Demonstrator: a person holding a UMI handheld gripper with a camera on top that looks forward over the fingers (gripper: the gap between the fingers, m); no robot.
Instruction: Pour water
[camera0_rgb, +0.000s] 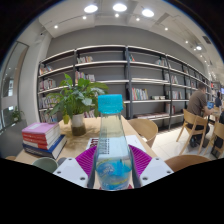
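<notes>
A clear plastic water bottle (111, 140) with a blue cap and a blue label stands upright between my fingers, held up above the table. My gripper (112, 165) is shut on the bottle, with the magenta pads (87, 160) pressing on both of its sides. The bottle's base is hidden below the fingers. I see no cup or glass.
A wooden table (132, 128) stretches ahead. A potted green plant (77, 100) stands on it to the left, next to a stack of books (42, 138). Chairs (146, 128) stand on the right, where a person (200, 104) sits. Bookshelves (130, 75) line the back wall.
</notes>
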